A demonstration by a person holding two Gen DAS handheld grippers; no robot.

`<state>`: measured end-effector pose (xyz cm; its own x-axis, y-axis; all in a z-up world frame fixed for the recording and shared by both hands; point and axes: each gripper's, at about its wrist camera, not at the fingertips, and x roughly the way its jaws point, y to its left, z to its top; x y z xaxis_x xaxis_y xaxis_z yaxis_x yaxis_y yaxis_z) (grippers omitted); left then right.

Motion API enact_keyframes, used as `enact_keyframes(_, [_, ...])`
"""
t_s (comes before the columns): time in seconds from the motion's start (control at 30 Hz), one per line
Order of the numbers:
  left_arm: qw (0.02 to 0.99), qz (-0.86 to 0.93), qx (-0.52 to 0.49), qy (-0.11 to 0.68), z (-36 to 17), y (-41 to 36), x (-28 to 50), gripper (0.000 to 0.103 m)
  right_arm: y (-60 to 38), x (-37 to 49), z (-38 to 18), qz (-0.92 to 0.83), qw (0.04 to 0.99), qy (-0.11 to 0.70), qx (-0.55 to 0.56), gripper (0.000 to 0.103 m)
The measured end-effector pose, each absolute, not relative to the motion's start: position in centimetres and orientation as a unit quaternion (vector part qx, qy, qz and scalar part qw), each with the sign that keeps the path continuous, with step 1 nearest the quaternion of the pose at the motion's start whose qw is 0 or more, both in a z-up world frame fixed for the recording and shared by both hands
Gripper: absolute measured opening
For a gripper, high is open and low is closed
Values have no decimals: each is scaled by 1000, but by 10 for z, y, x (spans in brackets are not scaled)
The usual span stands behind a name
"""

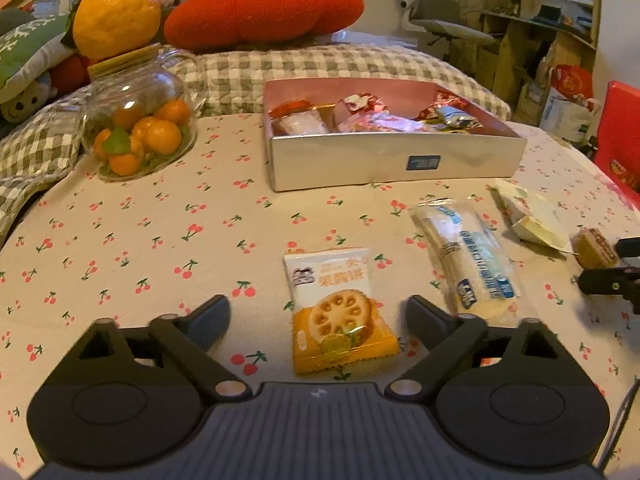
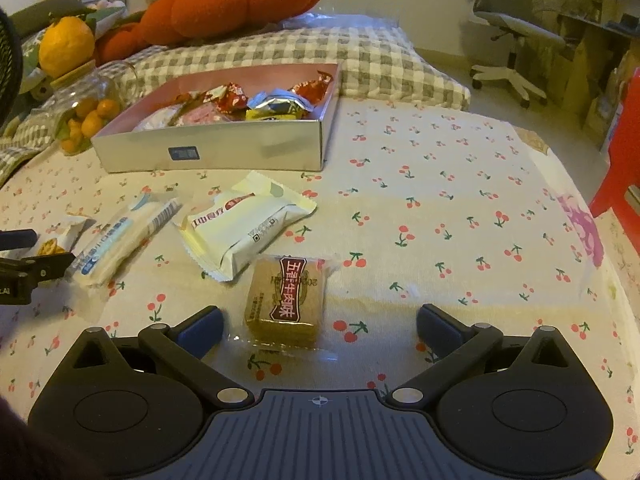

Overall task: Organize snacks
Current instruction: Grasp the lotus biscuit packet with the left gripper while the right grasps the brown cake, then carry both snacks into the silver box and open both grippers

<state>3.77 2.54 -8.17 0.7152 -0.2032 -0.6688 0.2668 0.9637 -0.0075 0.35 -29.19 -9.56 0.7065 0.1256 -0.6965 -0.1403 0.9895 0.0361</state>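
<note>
Two matching handheld grippers. The left gripper (image 1: pixel 318 322) has a ribbed dark grey body with a small pale mark at its front edge, two round black housings, black linkage arms with silver pivot pins, and dark finger pads. The right gripper (image 2: pixel 320 330) looks the same, with a small crosshair mark and bluish finger pads (image 2: pixel 202 330).

Four snack packets (image 2: pixel 244 228) lie on the cloth (image 2: pixel 460 200) before the box (image 2: pixel 212 148).
</note>
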Motion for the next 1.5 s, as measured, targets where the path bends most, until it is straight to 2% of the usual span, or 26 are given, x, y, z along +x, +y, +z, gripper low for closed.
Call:
enact_keyframes(0.07, [925,-133,47,352,-81,23,36,78,-292,4,-96,72,925,374,-8,103])
enact_keyframes(0.17, [925,-139,48,350,-80,21,35,70,-292,3,-95,74,926,369,-6,101])
enact_keyframes(0.37, [924,-143,43,351,-77,19,35,49,-290,2,-92,81,928,365,-4,90])
enact_keyframes(0.47, [924,-139,39,355,-76,18,36,41,-289,1,-90,88,928,363,0,78])
enact_keyframes(0.5, [923,-139,36,356,-76,18,36,40,-288,0,-89,90,928,362,1,71])
enact_keyframes(0.7, [919,-138,21,368,-72,18,38,37,-288,1,-85,101,926,363,12,36])
enact_keyframes(1.5, [897,-137,-43,419,-49,23,47,36,-291,10,-66,110,899,414,87,34])
